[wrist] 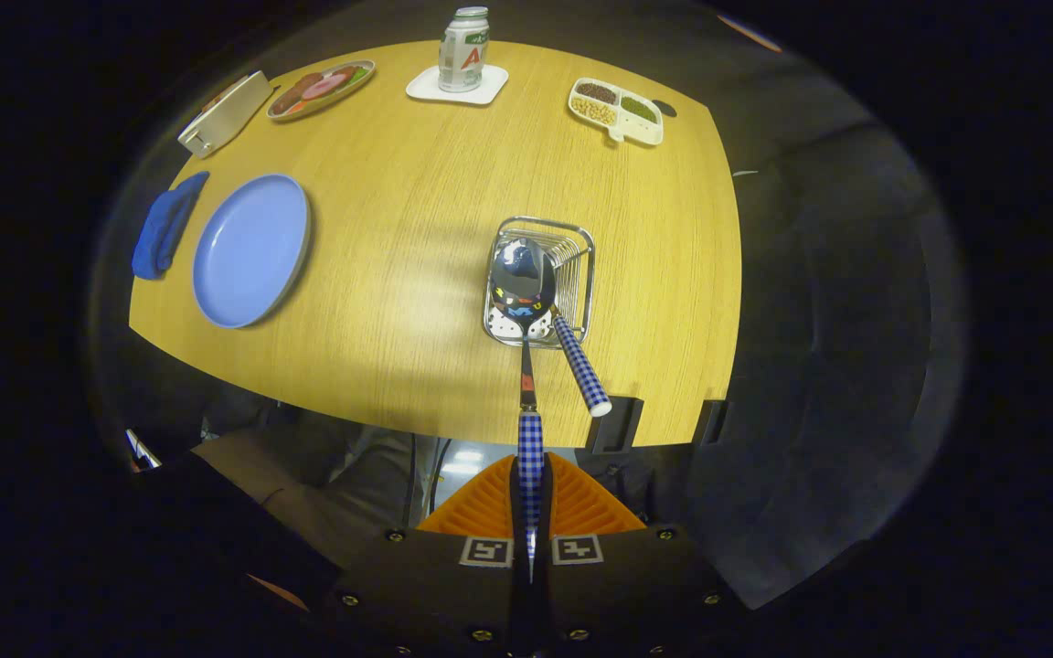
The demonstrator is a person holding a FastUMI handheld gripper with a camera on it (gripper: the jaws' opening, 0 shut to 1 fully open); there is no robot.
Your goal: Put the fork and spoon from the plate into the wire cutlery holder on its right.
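Observation:
My gripper (531, 489) is shut on the checked handle of a spoon (521, 283). The spoon points straight ahead, its shiny bowl hanging over the opening of the wire cutlery holder (581, 239). A second utensil with a checked handle (581, 366) stands in the holder and leans out toward me on the right; its head is hidden inside. The blue plate (250, 250) lies bare on the wooden table (417, 228), to the left of the holder.
A folded blue cloth (165, 226) lies left of the plate. At the table's far side are a white box (223, 113), a plate of food (321, 89), a bottle on a white coaster (463, 50) and a divided dish of beans (616, 111). The table's near edge runs below the holder.

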